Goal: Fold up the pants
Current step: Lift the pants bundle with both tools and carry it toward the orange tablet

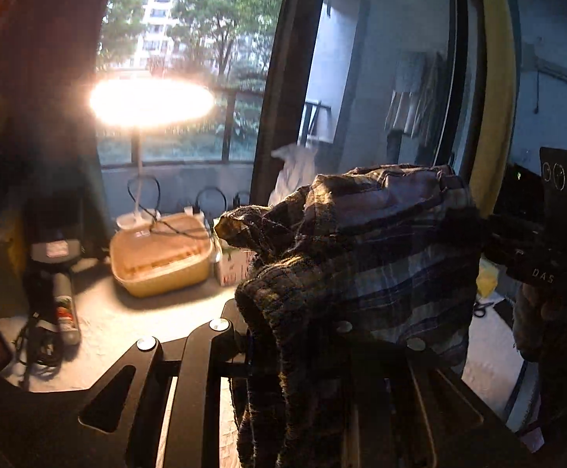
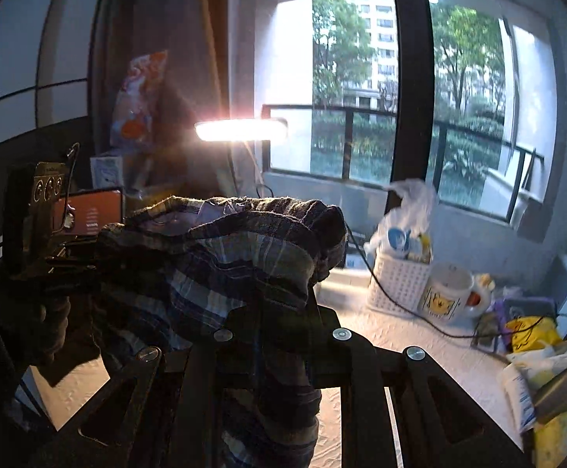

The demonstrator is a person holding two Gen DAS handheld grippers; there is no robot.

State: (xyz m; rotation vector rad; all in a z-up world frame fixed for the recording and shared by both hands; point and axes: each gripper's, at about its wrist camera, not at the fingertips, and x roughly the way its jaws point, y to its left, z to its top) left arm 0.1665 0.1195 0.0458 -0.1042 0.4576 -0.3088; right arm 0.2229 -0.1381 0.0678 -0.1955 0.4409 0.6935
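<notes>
The plaid pants (image 1: pixel 381 249) hang in the air between both grippers, bunched along the top edge, with cloth draping down over the gripper frames. My left gripper (image 1: pixel 283 335) is shut on one end of the pants. My right gripper (image 2: pixel 271 331) is shut on the other end of the pants (image 2: pixel 224 257). In the left wrist view the right gripper (image 1: pixel 517 245) shows at the right, clamped on the cloth. In the right wrist view the left gripper (image 2: pixel 61 249) shows at the left, clamped on the cloth. The fingertips are hidden by cloth.
A white textured table (image 1: pixel 127 323) lies below. A lit desk lamp (image 1: pixel 150 101), a beige lidded box (image 1: pixel 162 257) and a dark tool (image 1: pixel 61 292) stand at the left. A white basket (image 2: pixel 398 280), a cartoon mug (image 2: pixel 447 292), cables and packets (image 2: pixel 533 335) stand at the right, before a window.
</notes>
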